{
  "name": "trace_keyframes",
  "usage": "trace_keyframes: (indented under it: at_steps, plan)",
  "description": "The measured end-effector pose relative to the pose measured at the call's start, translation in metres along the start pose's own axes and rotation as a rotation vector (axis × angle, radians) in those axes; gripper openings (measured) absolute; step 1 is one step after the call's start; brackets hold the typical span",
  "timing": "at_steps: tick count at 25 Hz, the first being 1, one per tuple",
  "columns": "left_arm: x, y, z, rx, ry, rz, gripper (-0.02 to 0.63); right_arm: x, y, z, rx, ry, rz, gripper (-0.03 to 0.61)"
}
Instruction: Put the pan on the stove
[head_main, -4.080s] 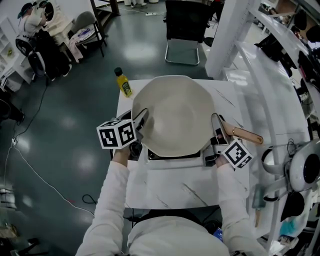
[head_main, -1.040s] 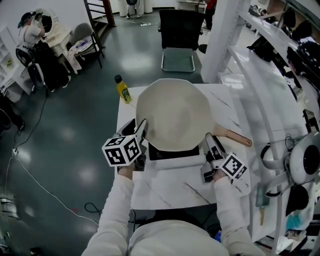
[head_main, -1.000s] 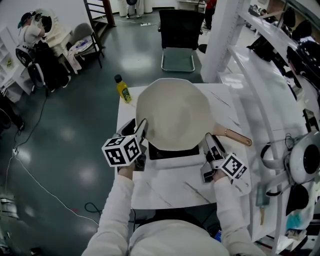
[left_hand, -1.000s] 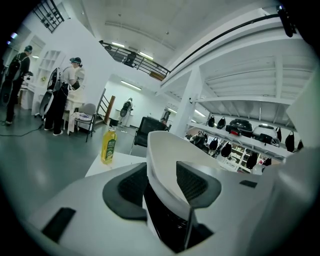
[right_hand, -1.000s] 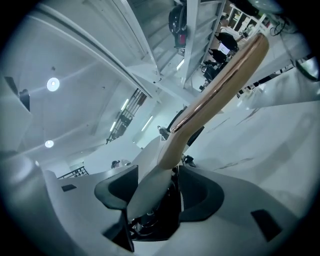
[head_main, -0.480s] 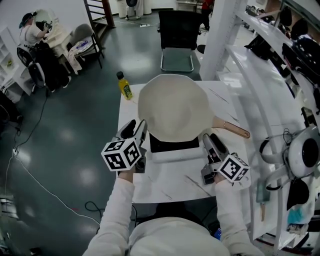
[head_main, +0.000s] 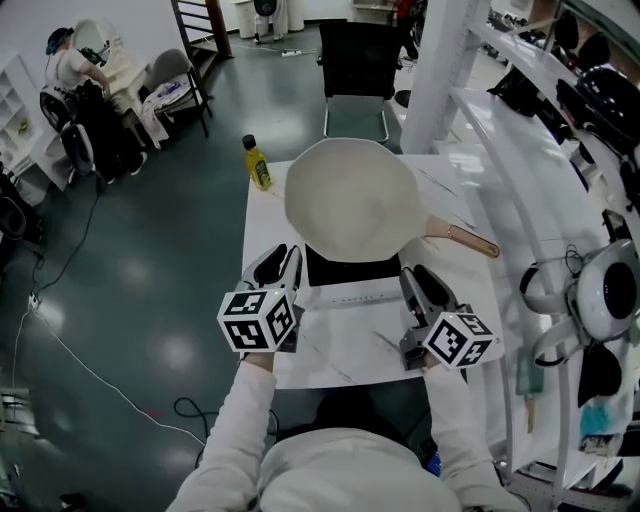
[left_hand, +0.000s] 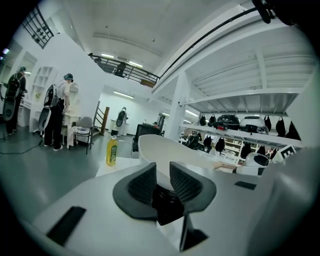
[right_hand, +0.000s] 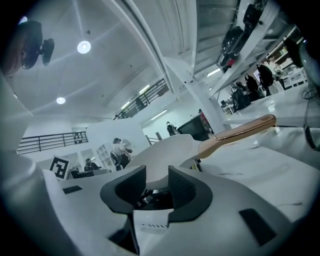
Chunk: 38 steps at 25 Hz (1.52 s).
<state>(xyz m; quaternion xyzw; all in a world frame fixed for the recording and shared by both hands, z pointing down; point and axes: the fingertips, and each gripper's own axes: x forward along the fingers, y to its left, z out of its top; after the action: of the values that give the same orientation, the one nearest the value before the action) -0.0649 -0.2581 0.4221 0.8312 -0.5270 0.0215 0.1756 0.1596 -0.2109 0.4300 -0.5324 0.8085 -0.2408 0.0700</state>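
The cream-white pan (head_main: 350, 198) rests on the black stove (head_main: 352, 269) at the middle of the white table (head_main: 340, 352). Its wooden handle (head_main: 465, 240) points right. My left gripper (head_main: 284, 272) hangs in front of the stove's left corner, apart from the pan. In front of the stove's right corner is my right gripper (head_main: 414, 285), also clear of the pan. Both pairs of jaws have just been closing, with a small gap left and nothing between them. The left gripper (left_hand: 162, 172) looks at the pan (left_hand: 167, 150). The right gripper (right_hand: 157, 175) faces the pan (right_hand: 167, 150) and handle (right_hand: 240, 132).
A yellow bottle (head_main: 258, 163) stands at the table's far left corner. A black chair (head_main: 358, 70) is beyond the table. A white shelf rack (head_main: 545, 170) with hanging gear runs along the right. A person stands at the far left of the room.
Both grippers have drawn back from the stove's sides toward the near table edge and rolled a little. Their jaws stand narrower than before. The pan has stayed on the stove.
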Motion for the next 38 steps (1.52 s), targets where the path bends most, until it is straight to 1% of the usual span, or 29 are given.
trace_keyframes:
  at_steps: [7, 13, 22, 35, 38]
  plan:
    - [-0.026, -0.016, -0.008, 0.071, 0.006, -0.019, 0.044, -0.012, 0.034, -0.006, -0.119, 0.005, -0.002, 0.076]
    - [-0.044, -0.026, -0.014, 0.100, 0.006, -0.038, 0.018, -0.029, 0.050, -0.004, -0.157, -0.027, -0.002, 0.030]
    - [-0.065, -0.039, -0.017, 0.136, -0.004, -0.056, 0.017, -0.050, 0.067, -0.009, -0.220, -0.050, -0.035, 0.028]
    - [-0.087, -0.045, -0.023, 0.177, -0.006, -0.058, 0.017, -0.075, 0.073, -0.021, -0.216, -0.058, -0.082, 0.028]
    - [-0.094, -0.044, -0.023, 0.173, -0.006, -0.061, 0.017, -0.079, 0.078, -0.024, -0.218, -0.060, -0.087, 0.028]
